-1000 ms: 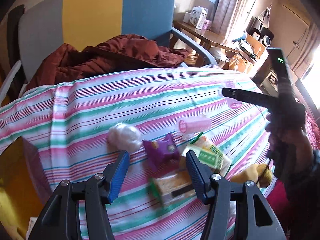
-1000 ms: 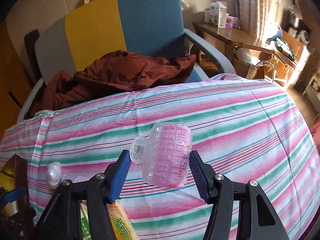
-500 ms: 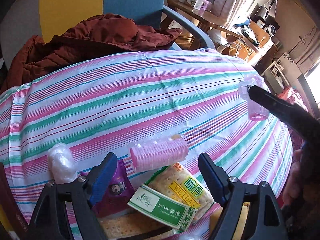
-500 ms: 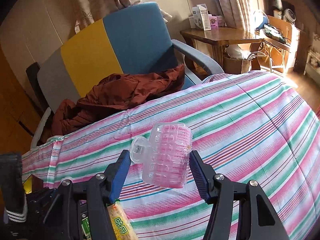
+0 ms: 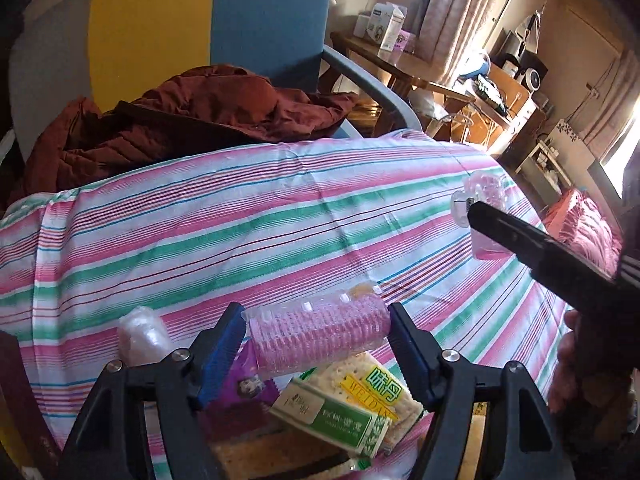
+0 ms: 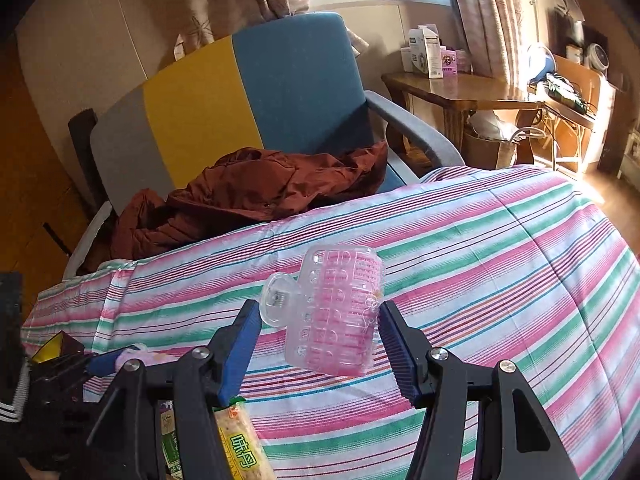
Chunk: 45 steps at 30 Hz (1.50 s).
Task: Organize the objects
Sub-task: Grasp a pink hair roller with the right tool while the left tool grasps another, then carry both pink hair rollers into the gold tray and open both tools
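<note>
two handheld grippers work over a bed covered with a striped blanket [image 5: 248,216] in pink, green and white.

in the left wrist view, the left gripper [image 5: 316,338] has blue-padded fingers [image 5: 222,350] set at either end of a pink hair roller [image 5: 320,336] that lies sideways between them. the pads look to be touching the roller's ends, pinching it, and the roller sits above the pile of things below it. that pile lies near the camera on the blanket: a cracker packet [image 5: 376,390] with a yellow and green label, a green and white box [image 5: 332,416] lying over it, a purple snack packet [image 5: 240,386] to the left, and a crumpled bit of clear plastic [image 5: 142,338] further left. at the right edge, a hand [image 5: 580,364] holds the dark body of the right gripper, whose tip carries a second clear-pink roller [image 5: 480,216] over the right part of the bed.

in the right wrist view, the right gripper [image 6: 320,332] pinches that second roller [image 6: 336,308], a clear plastic clip-on case with a pink roller inside. it stands upright between the blue pads, held above the blanket, with a round clear clip tab sticking out on its left side. the cracker packet [image 6: 240,444] shows at the lower left under the left finger.

beyond the bed stands an armchair [image 6: 256,92] with grey, yellow and blue back panels. a rust-red jacket [image 6: 264,192] is heaped on its seat. to the far right is a wooden table [image 6: 452,84] with small boxes on it, near curtains and a bright window.
</note>
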Each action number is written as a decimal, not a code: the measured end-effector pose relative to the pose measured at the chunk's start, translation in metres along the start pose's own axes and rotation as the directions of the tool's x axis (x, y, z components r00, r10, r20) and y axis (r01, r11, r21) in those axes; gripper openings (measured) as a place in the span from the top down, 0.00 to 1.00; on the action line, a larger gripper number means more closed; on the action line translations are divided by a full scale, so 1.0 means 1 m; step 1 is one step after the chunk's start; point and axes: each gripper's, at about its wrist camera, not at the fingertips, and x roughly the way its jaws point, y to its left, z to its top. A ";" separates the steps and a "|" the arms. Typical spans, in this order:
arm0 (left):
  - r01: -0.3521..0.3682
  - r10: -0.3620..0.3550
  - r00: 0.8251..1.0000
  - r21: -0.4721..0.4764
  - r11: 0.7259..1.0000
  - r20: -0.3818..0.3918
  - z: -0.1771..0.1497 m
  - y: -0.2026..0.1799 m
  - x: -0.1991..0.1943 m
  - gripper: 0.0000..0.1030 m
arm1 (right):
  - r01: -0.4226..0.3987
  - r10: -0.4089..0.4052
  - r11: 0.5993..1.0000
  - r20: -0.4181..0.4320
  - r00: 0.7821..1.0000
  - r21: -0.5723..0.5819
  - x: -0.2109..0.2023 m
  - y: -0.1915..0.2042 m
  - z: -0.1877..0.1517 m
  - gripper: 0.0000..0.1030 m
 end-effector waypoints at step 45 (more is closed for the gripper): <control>-0.132 0.205 0.975 -0.511 0.849 0.089 -0.147 0.369 -0.186 0.29 | -0.325 0.145 0.808 -0.369 0.918 -0.492 0.060 0.445 -0.126 0.40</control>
